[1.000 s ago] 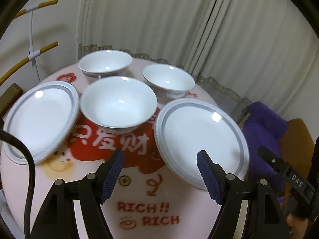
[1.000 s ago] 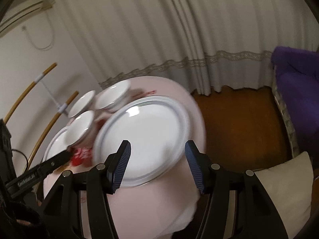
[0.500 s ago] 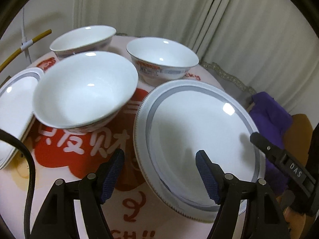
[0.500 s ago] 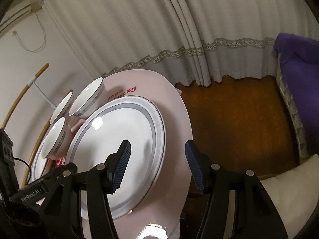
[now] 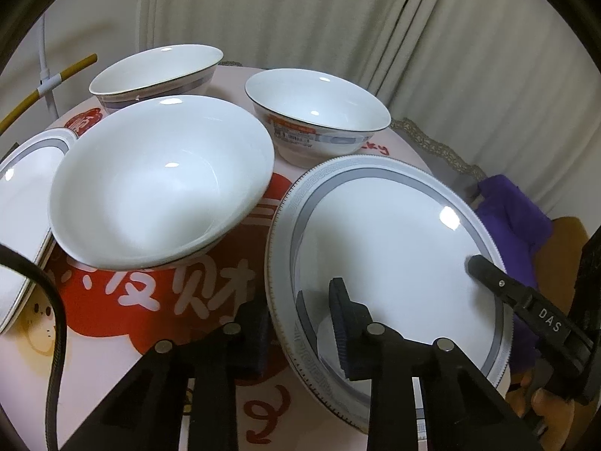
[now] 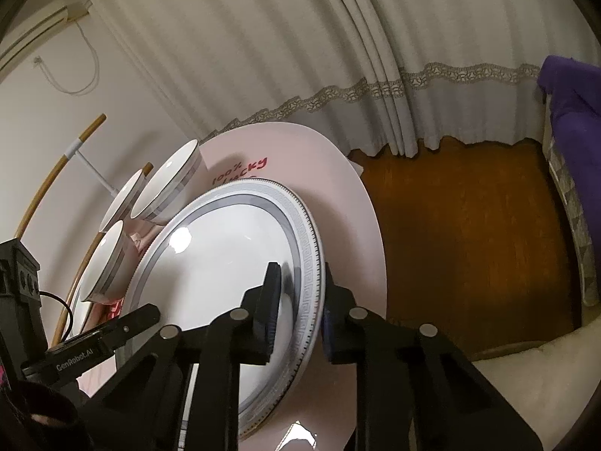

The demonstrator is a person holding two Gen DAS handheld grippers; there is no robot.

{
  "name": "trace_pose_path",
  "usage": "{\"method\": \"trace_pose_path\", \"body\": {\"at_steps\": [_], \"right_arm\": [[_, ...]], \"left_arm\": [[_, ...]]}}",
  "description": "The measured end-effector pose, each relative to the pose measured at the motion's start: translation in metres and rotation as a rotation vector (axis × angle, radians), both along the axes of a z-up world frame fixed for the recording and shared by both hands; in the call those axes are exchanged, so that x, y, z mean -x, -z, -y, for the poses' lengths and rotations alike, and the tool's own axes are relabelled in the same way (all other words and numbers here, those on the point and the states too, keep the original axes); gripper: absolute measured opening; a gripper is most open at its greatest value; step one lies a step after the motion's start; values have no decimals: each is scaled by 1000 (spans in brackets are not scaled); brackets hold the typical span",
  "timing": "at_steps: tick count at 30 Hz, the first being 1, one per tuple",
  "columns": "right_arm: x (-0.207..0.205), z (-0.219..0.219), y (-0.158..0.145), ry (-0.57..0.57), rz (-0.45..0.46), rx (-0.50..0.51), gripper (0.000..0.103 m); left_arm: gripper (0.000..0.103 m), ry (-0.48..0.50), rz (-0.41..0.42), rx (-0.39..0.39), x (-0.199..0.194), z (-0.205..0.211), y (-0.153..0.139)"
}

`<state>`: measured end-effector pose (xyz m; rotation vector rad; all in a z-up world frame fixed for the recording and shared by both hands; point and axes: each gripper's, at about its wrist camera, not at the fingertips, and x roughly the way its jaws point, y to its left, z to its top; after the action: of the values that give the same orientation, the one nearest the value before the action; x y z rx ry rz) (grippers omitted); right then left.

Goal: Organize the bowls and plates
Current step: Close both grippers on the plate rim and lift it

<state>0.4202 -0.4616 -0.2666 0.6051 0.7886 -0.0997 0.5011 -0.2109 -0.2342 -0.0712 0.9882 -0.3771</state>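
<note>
A: Where is the right-hand plate [image 5: 398, 248] sitting?

B: On the round pink bench [image 6: 360, 233], near its right edge, well over toward the wooden floor [image 6: 469, 233]. It has a grey band and a key pattern round the rim.

A: And the left tool [image 5: 300, 323]?

B: Its jaws straddle the near-left rim of that plate, one pad on the upper face and the other outside and below the rim. The jaws are closing, with the rim between them, and the pads look to be pressing on it.

A: The right tool [image 6: 298, 312]?

B: It has the same plate by the near-right rim. One pad lies on the white face, the other sits outside the edge. Those jaws are closing too, and they pinch the rim.

A: So both tools are on one plate?

B: Yes. In the left wrist view the right tool's black finger reaches over the plate's right side.

A: What else is on the bench?

B: A large white bowl [image 5: 161, 184] stands just left of the plate, near the middle. Two smaller bowls stand farther back: the far-left bowl [image 5: 157, 71] and the far-right bowl [image 5: 319, 112], which carries a label on its side. A second plate [image 5: 26, 188] lies at the left edge, partly behind the large bowl.

A: And beyond?

B: Pale curtains [image 6: 300, 56] hang behind, with purple cloth [image 6: 571, 94] at the far right.
</note>
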Motion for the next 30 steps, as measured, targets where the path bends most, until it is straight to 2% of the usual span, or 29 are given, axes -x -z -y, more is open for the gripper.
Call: {"method": "trace_pose_path", "body": {"at_steps": [9,19,24,30], "right_arm": [[4,-4,-4,-1,-6,15,17],[30,-12,-26,15,13,19,16],[48,-22,-42,24,35,20,16],[70,-42,-79,22,95,35,16]], "left_arm": [[21,13,9,-4,10,-5,-12],[18,51,37,10,35,-21,-30],[18,69,81,27,61,-39,-53],[18,74,150,75,94,-73,-91]]}}
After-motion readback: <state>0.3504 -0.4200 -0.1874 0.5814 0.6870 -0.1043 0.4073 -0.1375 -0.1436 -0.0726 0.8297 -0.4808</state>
